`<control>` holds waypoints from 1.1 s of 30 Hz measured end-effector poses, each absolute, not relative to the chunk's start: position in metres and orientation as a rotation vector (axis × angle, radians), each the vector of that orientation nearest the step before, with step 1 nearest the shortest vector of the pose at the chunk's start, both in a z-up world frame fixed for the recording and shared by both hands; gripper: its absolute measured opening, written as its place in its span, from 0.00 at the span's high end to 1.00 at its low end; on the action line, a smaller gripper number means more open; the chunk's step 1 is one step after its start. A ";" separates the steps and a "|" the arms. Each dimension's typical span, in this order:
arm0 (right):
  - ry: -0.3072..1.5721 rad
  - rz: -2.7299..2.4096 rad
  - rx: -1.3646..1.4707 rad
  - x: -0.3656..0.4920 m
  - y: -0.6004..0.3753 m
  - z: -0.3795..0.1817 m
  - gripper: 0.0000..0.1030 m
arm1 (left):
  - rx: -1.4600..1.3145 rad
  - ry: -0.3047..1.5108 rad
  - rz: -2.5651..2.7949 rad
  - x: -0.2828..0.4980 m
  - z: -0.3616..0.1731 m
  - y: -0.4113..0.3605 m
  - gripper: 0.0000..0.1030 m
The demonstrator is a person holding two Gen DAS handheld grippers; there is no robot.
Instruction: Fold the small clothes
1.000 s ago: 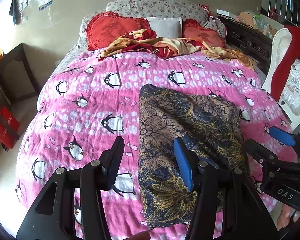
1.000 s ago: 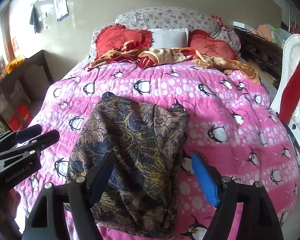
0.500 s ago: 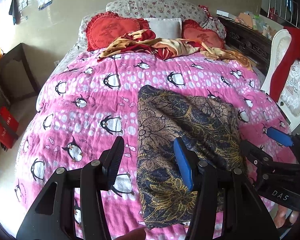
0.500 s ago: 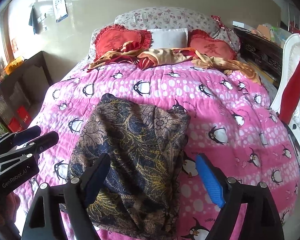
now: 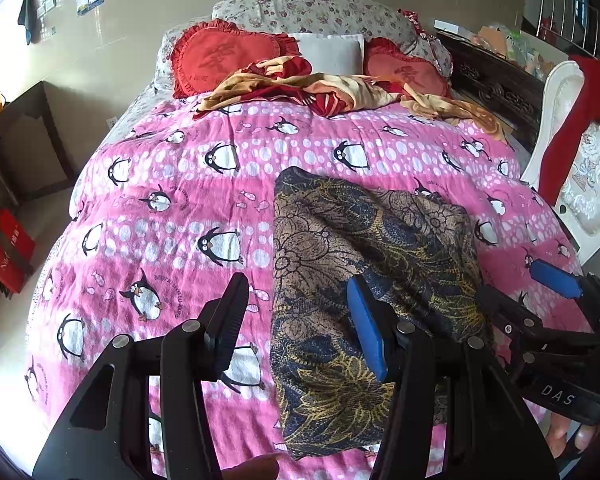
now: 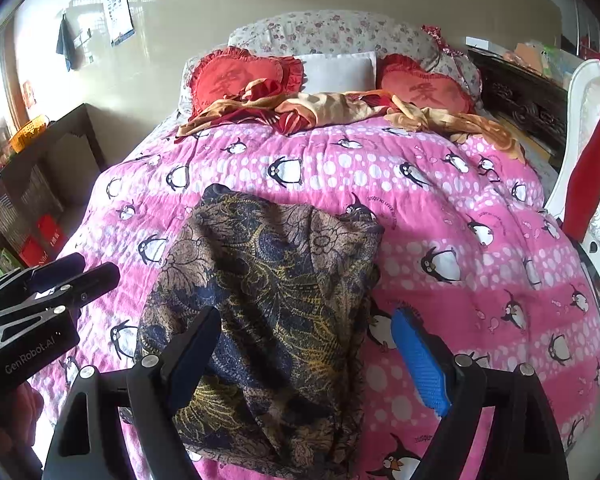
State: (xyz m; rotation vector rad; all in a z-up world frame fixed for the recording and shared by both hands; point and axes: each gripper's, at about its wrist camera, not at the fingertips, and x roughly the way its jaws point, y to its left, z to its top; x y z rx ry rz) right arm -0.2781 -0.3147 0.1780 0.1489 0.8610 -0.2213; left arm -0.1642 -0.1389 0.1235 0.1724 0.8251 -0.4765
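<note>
Our left gripper (image 5: 296,320) has its fingers spread wide, nothing between them; the black finger (image 5: 230,316) sits over the quilt (image 5: 172,216), the blue one over the cloth (image 5: 364,264). Our right gripper (image 6: 306,350) is likewise spread wide and empty, its dark finger (image 6: 196,348) above the cloth (image 6: 268,280) and its blue finger (image 6: 420,360) above pink quilt (image 6: 460,216) just to the cloth's right. We cannot tell whether either gripper touches the fabric.

The cloth lies on the near half of the bed, folded into a rough rectangle running toward us. It is dark navy with tan and gold floral and leaf print, thin and crinkled. The left edge is fairly straight; the far right corner is bunched, and a diagonal ridge crosses the top layer. Its near edge reaches almost to the quilt's edge.

The quilt is pink with white dots and penguins. At the head lie two red heart cushions (image 5: 228,58), a white pillow (image 5: 328,50) and a rumpled red-and-yellow blanket (image 5: 340,94).
</note>
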 end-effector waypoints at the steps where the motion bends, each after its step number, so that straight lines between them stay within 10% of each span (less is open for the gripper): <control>1: 0.863 -0.221 0.149 -0.278 -0.314 0.177 0.17 | 0.172 0.826 -0.478 -0.164 0.124 -0.139 0.50; 33: 0.907 -0.223 0.178 -0.273 -0.314 0.162 0.17 | 0.185 0.845 -0.474 -0.160 0.111 -0.138 0.50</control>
